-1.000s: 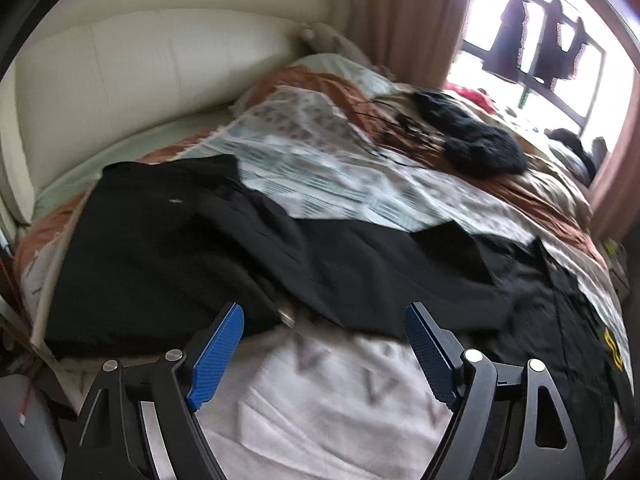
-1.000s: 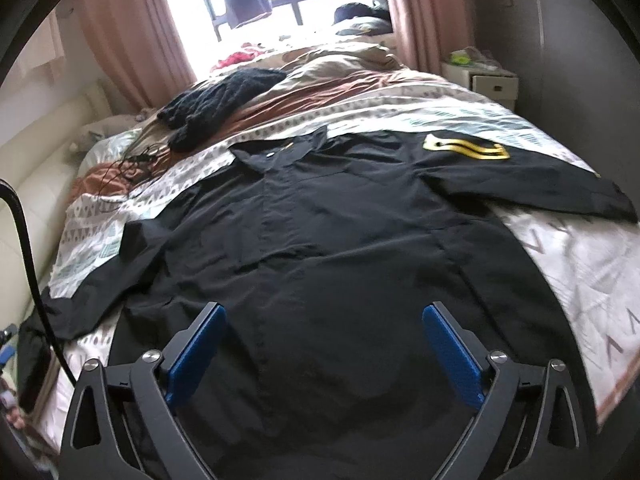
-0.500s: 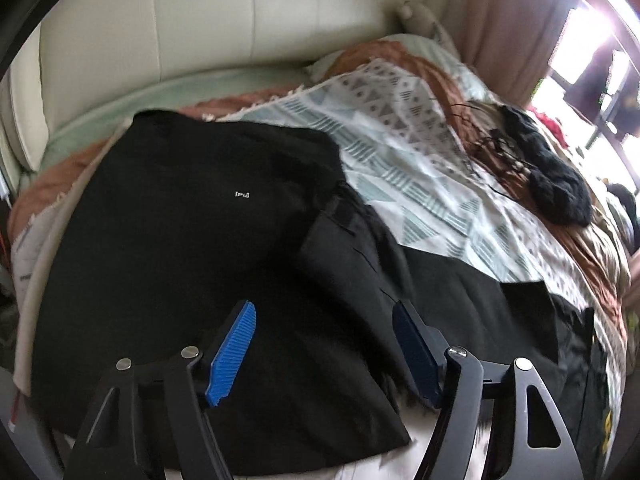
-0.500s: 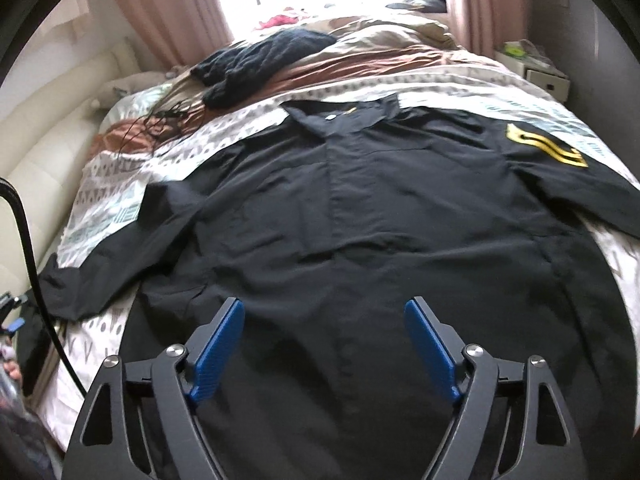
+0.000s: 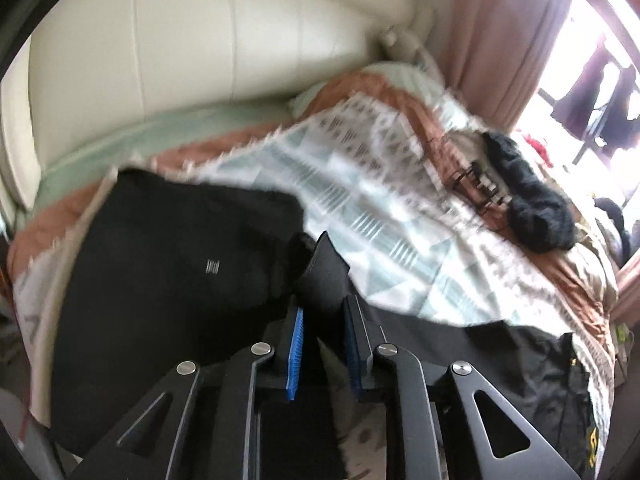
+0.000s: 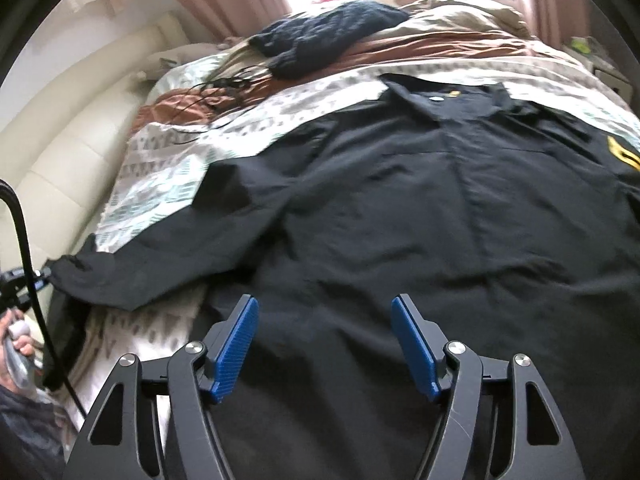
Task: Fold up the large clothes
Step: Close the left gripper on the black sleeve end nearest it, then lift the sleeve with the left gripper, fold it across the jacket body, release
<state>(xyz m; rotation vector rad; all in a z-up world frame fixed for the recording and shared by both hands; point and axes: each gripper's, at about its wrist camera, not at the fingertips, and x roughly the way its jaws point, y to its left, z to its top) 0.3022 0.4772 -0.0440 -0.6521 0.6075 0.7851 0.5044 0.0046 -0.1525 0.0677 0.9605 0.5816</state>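
Black sleeve cuff (image 5: pixel 324 276) sits pinched in my left gripper (image 5: pixel 322 344), ready to fold across the shirt (image 6: pixel 440 208); my right gripper (image 6: pixel 324 344) hovers wide, empty.

Two wrist views, both low over the bed (image 5: pixel 392 216)

My left looks toward the headboard (image 5: pixel 200 48) at 11 o'clock; my right faces the window; both share the black shirt (image 6: pixel 440 208).

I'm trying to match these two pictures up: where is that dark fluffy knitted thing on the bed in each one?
Left wrist view: the dark knit lies far right, midway up, near the window.
Right wrist view: the dark knit lies top centre, beyond the black shirt.
Shared landmark: the tangled black cables beside it.
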